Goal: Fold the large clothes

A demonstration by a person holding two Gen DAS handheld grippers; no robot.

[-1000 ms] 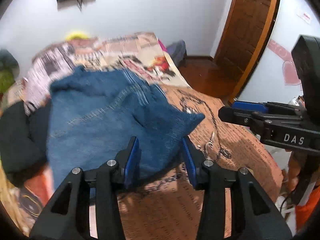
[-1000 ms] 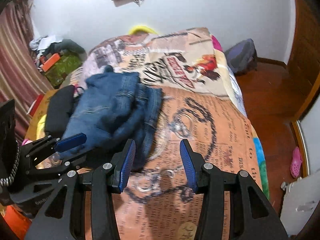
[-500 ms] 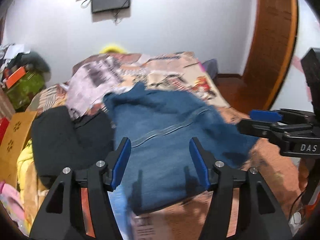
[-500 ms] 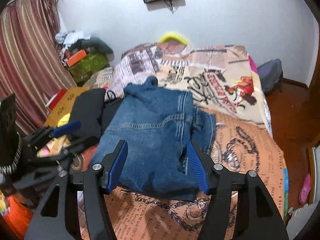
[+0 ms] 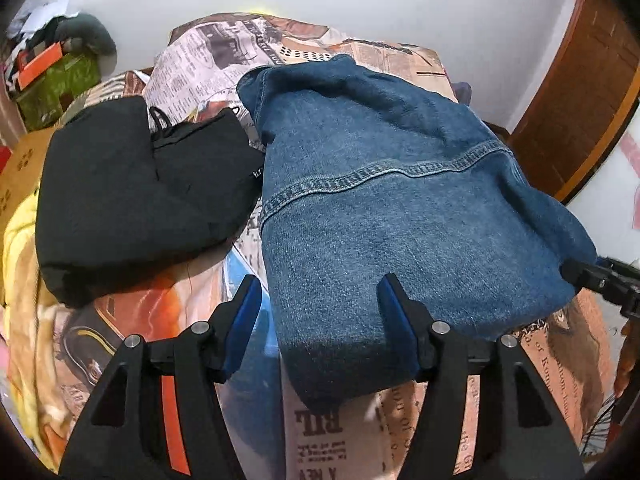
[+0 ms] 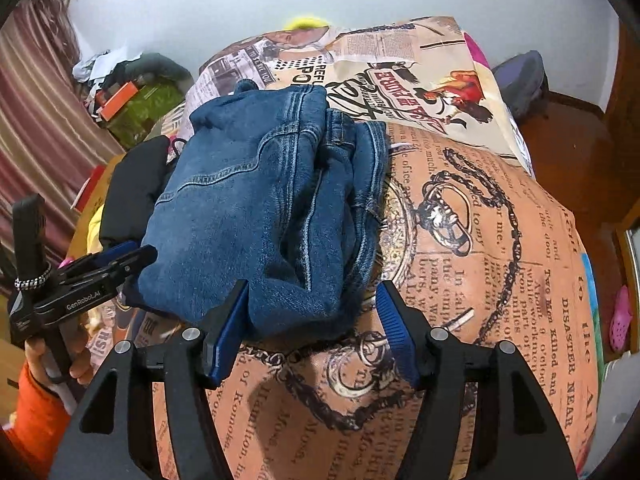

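A folded blue denim garment [image 5: 400, 208] lies on the newspaper-print bedspread [image 5: 332, 432]; it also shows in the right wrist view [image 6: 264, 208]. My left gripper [image 5: 320, 320] is open, its blue pads straddling the near left edge of the denim. My right gripper [image 6: 312, 328] is open, its pads at the denim's near right edge, just above the bedspread [image 6: 480, 280]. The left gripper also shows in the right wrist view [image 6: 120, 258], beside the denim's left edge.
A folded black garment [image 5: 136, 196] lies left of the denim. Yellow cloth [image 5: 16, 240] and cluttered boxes [image 5: 52, 76] sit at the far left. A wooden door [image 5: 576, 100] is at right. A backpack [image 6: 524, 80] and a pink shoe [image 6: 620, 316] lie on the floor.
Both grippers have dropped lower and closer to the denim's near edge. The denim now fills more of both views.
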